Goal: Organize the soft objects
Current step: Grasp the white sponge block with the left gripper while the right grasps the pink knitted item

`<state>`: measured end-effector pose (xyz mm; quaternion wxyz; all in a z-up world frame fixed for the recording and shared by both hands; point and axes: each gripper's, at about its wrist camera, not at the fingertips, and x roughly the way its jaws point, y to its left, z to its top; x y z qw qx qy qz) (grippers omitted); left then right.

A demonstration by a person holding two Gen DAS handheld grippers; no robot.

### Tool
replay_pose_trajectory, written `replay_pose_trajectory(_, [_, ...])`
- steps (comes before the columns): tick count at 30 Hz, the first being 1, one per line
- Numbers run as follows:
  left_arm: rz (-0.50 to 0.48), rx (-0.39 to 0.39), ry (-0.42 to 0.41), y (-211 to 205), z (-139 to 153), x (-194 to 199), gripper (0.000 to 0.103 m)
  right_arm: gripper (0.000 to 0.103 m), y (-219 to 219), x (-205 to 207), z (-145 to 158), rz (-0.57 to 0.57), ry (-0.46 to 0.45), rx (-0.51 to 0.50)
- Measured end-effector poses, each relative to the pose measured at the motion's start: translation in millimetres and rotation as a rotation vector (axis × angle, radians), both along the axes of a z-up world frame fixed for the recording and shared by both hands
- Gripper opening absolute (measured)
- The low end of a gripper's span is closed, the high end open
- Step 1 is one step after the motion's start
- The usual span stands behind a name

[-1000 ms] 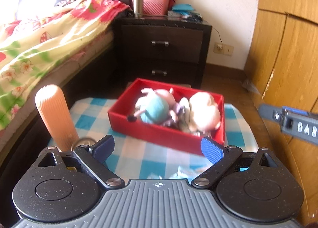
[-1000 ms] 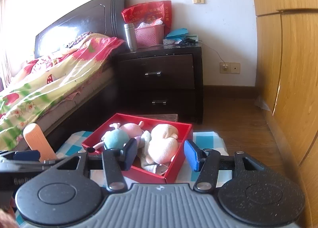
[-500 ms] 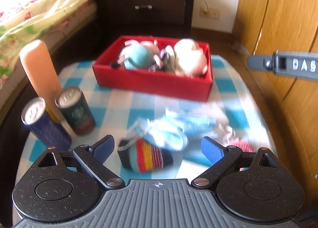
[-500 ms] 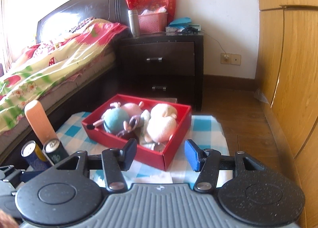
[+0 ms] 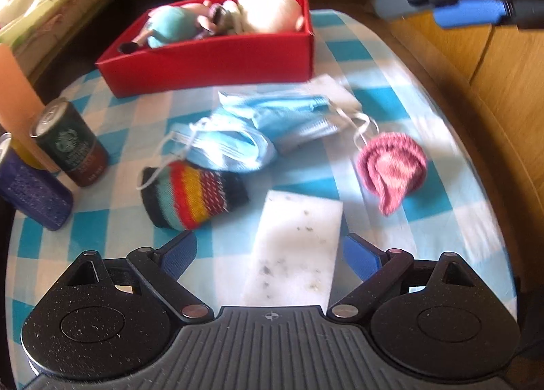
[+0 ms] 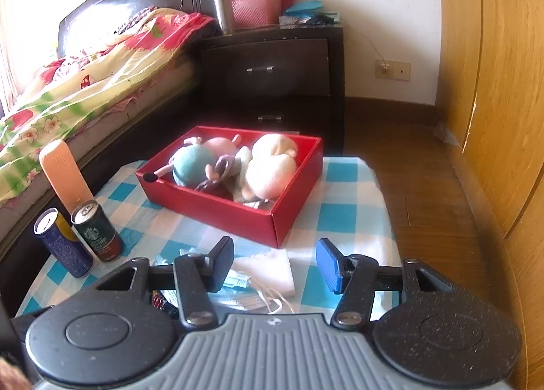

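While both claws hang over the checked cloth, the scene reads so:

Left claw (image 5: 270, 255): jaws spread wide with nothing pressed between the blue pads; it points steeply down at the table, and the white sponge (image 5: 295, 247) lies in the gap below without touching either pad.
Right claw (image 6: 275, 266): jaws apart and empty, hovering above the near end of the table; in the left wrist view it shows blurred at the top right corner.
Table (image 5: 391, 60): covered by a blue and white checked cloth.
Red box (image 5: 217, 60): at the far end of the table, open on top, holding several plush toys, a teal one (image 5: 170, 24) on the left and a cream one (image 5: 270, 7) on the right.
Face masks (image 5: 258, 131): two light blue ones heaped together at the middle of the table, just in front of the red box, ear loops trailing.
Striped sock (image 5: 193, 194): rolled, lying just in front of the masks, one loop draped over its end.
Pink knit piece (image 5: 391, 169): to the right of the masks, near the table edge.
Cans (image 5: 69, 143): a dark green one and a blue one standing upright at the left edge, side by side.
Orange bottle (image 6: 63, 174): upright just behind the cans.
Room: a bed with a flowered blanket (image 6: 85, 84) on the left, a dark nightstand (image 6: 272, 74) beyond the table.
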<state>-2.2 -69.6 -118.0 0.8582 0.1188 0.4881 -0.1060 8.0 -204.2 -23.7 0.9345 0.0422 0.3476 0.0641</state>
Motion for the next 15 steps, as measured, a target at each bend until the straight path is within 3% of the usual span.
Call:
replay_pose_trajectory(4, [-0.030,0.036,0.025,-8,-10,0,0.088,0.032,-2,2,-4,0.003,0.019,0.008])
replay_pose_trajectory(12, [-0.017,0.023,0.083,-9,-21,3,0.077,0.032,-5,6,-9,0.000,0.038,0.013])
replay_pose_trajectory(15, [-0.015,0.017,0.077,-10,-20,3,0.068,0.032,-7,7,-11,0.000,0.050,0.021])
